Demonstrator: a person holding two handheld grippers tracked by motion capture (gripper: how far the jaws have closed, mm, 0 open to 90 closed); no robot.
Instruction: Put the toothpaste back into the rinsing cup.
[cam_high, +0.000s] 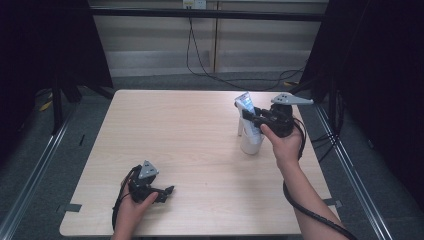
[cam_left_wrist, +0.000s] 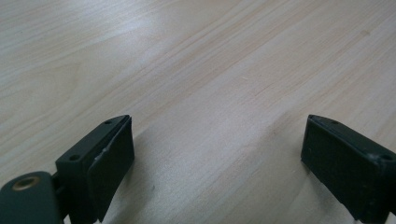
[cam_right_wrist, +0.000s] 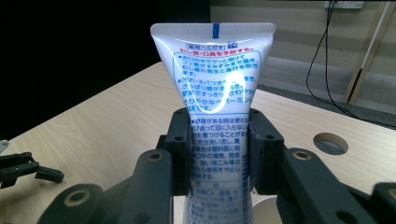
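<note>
Toothpaste tube (cam_right_wrist: 212, 93) clamped upright by right gripper (cam_right_wrist: 219, 154), printed side facing its camera

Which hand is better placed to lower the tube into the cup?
Right. The right gripper is already shut on the tube, holding it upright at the white cup. The left gripper rests open near the table's front edge, far from both.

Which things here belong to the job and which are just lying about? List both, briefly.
Part of the job:
- white tube, upright, crimped end up
- right gripper, clamped on the tube
- white cup beneath the tube

Just there:
- left gripper, jaws apart over bare wood
- table
- round hole in the tabletop
- black cables on the floor behind
</note>
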